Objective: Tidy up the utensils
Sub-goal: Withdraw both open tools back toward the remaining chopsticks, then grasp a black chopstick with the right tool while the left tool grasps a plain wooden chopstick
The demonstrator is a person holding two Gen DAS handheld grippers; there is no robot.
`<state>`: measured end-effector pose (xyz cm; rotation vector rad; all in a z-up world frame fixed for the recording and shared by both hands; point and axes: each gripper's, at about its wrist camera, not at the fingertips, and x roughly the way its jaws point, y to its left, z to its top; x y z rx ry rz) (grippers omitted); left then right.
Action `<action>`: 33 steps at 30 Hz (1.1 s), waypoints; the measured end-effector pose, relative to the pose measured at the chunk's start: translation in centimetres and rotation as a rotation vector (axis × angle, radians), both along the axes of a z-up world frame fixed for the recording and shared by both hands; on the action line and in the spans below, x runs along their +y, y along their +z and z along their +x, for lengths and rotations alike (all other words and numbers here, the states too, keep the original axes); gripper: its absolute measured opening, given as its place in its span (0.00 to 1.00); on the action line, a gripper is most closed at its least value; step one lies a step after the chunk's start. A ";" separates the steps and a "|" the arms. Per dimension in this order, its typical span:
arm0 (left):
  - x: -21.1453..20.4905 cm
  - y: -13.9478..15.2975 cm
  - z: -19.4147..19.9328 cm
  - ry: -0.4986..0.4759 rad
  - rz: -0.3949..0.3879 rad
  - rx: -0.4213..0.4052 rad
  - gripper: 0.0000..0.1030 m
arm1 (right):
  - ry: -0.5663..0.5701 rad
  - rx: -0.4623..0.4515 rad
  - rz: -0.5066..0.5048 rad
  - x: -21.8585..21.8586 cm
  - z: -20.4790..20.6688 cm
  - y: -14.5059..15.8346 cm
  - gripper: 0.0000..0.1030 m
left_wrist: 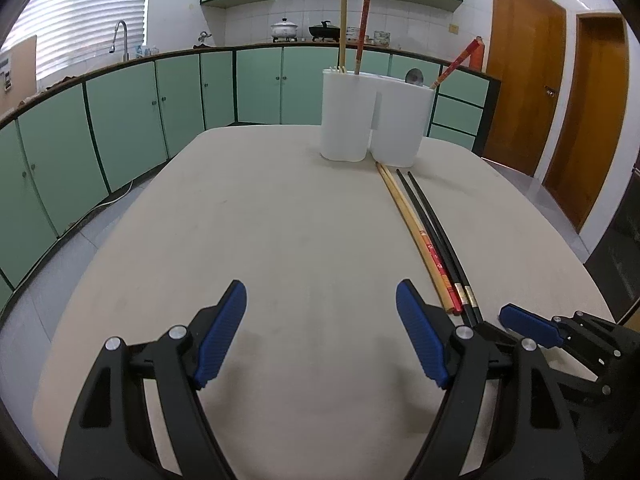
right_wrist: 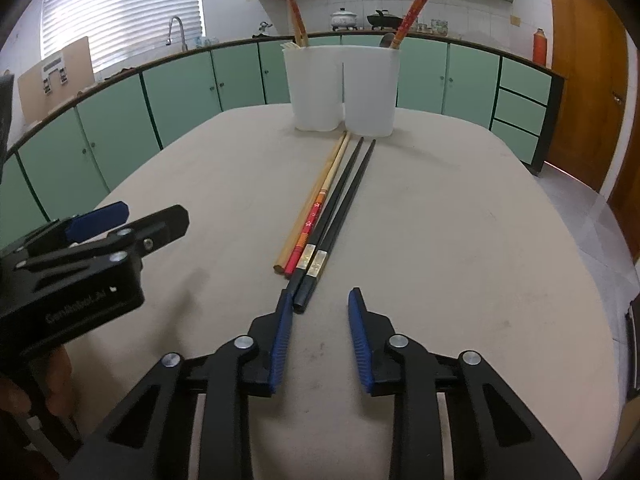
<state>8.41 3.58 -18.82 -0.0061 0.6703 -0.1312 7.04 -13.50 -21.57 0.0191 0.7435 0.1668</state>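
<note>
Four chopsticks (right_wrist: 326, 216), two black, one plain wood, one red-ended, are laid side by side on the table (right_wrist: 460, 240), pointing at the white holder (right_wrist: 342, 92) at its far edge. The right gripper (right_wrist: 320, 334) is held open just short of their near ends. The left gripper (left_wrist: 322, 334) is spread wide over bare tabletop to their left.
</note>
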 end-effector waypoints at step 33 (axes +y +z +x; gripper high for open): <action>-3.2 -0.8 0.9 -0.093 -0.018 0.061 0.73 | -0.103 0.008 0.092 -4.4 0.4 0.1 0.06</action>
